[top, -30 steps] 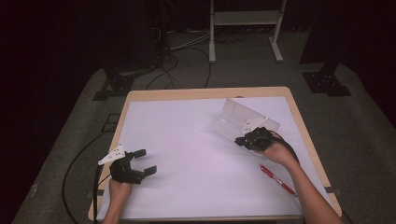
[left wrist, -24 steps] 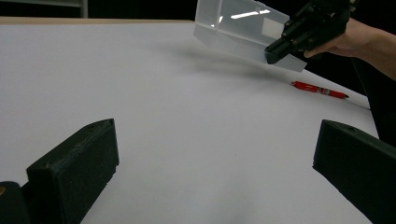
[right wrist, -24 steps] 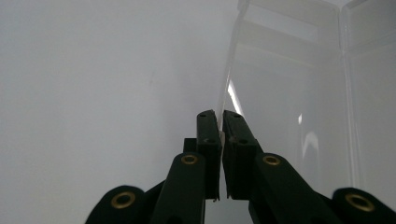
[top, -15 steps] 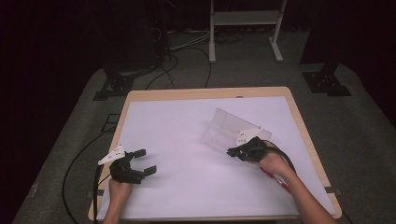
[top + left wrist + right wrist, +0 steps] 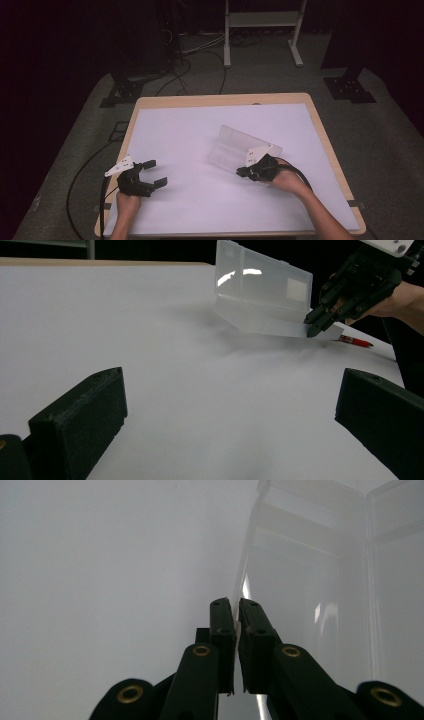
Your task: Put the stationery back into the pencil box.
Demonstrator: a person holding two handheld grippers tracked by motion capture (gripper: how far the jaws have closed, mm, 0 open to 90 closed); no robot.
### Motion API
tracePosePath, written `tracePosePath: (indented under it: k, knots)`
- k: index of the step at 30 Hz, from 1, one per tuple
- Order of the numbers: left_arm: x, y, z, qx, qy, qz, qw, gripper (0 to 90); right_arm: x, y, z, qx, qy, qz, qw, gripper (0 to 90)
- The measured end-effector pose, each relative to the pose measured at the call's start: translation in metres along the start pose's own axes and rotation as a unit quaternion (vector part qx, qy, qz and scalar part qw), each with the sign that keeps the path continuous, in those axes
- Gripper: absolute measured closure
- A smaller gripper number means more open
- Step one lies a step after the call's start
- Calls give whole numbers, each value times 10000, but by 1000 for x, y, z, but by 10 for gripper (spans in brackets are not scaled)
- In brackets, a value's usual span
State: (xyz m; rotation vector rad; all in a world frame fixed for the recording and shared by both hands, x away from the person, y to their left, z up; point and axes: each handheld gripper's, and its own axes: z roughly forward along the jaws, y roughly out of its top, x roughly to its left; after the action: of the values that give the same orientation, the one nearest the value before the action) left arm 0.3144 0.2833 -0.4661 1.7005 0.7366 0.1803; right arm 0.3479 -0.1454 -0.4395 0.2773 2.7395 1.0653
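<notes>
High view: the clear plastic organiser box point(image 5: 243, 148) lies lid-open right of centre on the white bench point(image 5: 200, 125); the right claw point(image 5: 243, 172) grips its near edge. The left claw point(image 5: 154, 174) rests near-left — released, holding nothing.

Left gripper view: a red pen point(image 5: 353, 342) lies just behind the box.

Right gripper view: jaws clenched on the box's thin wall.

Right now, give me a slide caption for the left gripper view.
Right gripper pinches the clear plastic box by its edge, seen between open left jaws.
</notes>
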Motion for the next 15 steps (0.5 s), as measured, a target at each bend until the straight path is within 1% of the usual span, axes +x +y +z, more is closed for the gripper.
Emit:
tracePosePath:
  k: [6,9,15]
  knots:
    - [0,0,0,-3,4,3,10000,0,5,2,6,24,134,-171,9998,849]
    - [0,0,0,-4,5,3,10000,0,6,3,8,28,204,-183,9996,849]
    - [0,0,0,-2,0,0,10000,0,7,2,15,144,273,-211,9993,844]
